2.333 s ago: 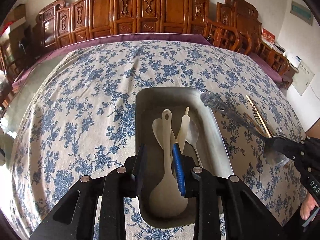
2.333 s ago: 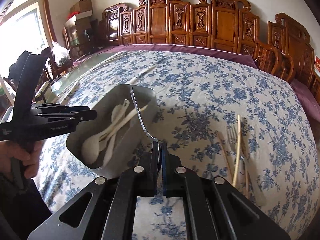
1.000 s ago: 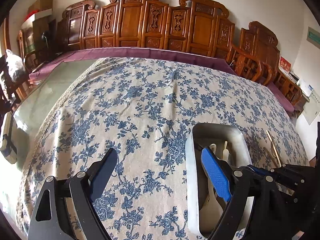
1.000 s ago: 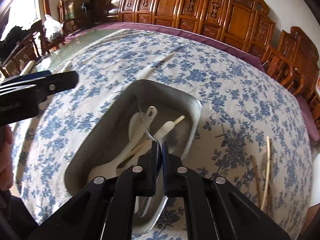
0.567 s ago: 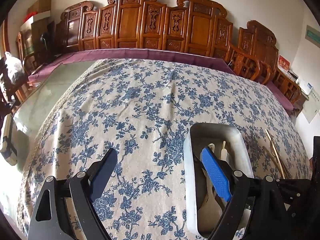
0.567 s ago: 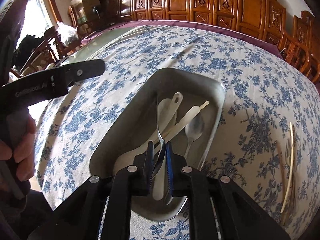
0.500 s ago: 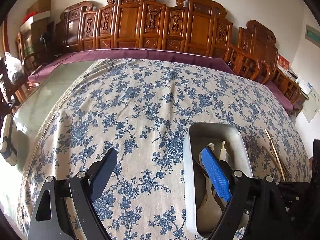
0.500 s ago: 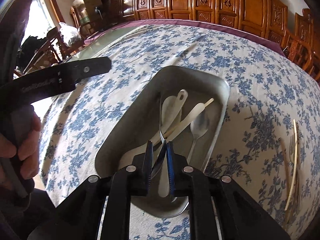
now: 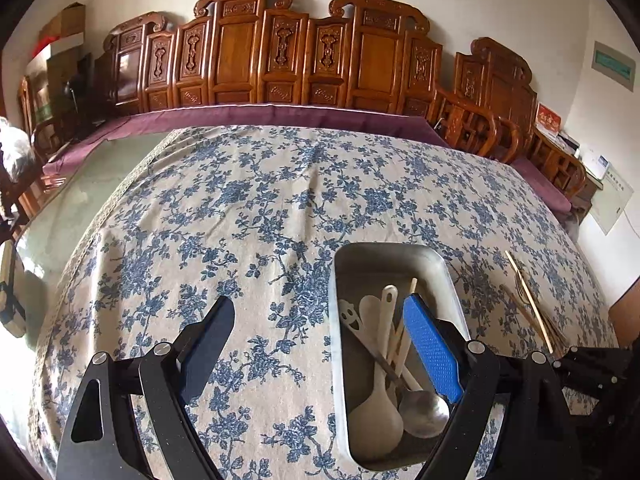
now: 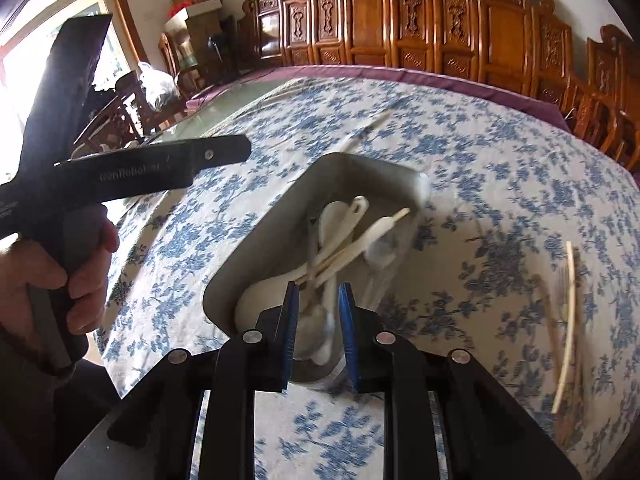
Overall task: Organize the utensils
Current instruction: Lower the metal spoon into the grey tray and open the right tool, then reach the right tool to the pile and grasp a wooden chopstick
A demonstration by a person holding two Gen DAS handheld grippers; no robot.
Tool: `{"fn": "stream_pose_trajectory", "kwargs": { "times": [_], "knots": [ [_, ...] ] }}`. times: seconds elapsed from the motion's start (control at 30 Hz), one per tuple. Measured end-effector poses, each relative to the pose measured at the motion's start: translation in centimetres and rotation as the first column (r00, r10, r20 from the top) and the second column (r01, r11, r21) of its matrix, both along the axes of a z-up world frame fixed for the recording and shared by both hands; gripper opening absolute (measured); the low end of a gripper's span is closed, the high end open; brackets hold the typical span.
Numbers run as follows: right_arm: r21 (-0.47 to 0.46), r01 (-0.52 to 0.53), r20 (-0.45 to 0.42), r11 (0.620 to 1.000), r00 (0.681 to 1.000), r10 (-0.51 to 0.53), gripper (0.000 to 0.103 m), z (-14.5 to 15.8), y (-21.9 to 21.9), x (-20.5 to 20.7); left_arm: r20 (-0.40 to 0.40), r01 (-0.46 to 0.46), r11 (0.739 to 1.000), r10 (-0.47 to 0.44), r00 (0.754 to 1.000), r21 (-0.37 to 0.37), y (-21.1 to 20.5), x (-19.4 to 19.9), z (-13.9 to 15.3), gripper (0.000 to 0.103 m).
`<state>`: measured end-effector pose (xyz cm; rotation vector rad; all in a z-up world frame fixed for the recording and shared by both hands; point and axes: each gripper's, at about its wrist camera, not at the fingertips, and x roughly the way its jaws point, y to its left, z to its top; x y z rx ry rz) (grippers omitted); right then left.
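Note:
A metal tray (image 9: 450,276) (image 10: 256,248) sits on the floral tablecloth. It holds white plastic spoons (image 9: 376,412) and a metal spoon (image 9: 424,410) that lies loose across them. My left gripper (image 9: 320,340) is open wide and empty, its right finger over the tray. My right gripper (image 10: 318,312) is open and empty above the tray's near end, and the metal spoon (image 10: 320,328) lies below it. Chopsticks and a fork (image 9: 530,304) (image 10: 568,320) lie on the cloth right of the tray.
Carved wooden chairs (image 9: 280,60) line the far side of the table. A bare glass strip (image 9: 60,208) runs along the table's left side. The right wrist view is blurred by motion.
My right gripper carried the metal spoon over the tray, lowered it, then opened; the spoon now lies in the tray. My left gripper opened earlier and has held still since.

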<state>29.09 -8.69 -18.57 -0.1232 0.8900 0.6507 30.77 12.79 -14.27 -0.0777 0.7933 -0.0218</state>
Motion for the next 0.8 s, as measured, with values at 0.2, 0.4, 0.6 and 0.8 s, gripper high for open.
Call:
{"fn": "stream_pose_trajectory", "kwargs": {
  "times": [0.2, 0.4, 0.6, 0.8],
  "knots": [
    [-0.061, 0.075, 0.066, 0.995, 0.995, -0.071, 0.023, 0.6, -5.6, -0.4, 0.001, 0.052, 0.998, -0.052, 0.999, 0.02, -2.9, -0.2, 0.0, 0.083],
    [-0.124, 0.156, 0.105, 0.98, 0.984, -0.144, 0.023, 0.0, -11.6, -0.2, -0.009, 0.099, 0.995, -0.099, 0.995, 0.025, -5.7, -0.2, 0.0, 0.083],
    [-0.14, 0.254, 0.096, 0.957, 0.965, -0.243, 0.023, -1.3, -17.3, 0.4, -0.013, 0.165, 0.986, -0.165, 0.986, 0.022, -9.4, -0.4, 0.0, 0.083],
    [-0.115, 0.305, 0.064, 0.945, 0.952, -0.3, 0.023, -2.8, -20.3, 1.5, -0.028, 0.233, 0.971, -0.232, 0.972, 0.043, -13.5, -1.1, -0.7, 0.083]
  ]
}}
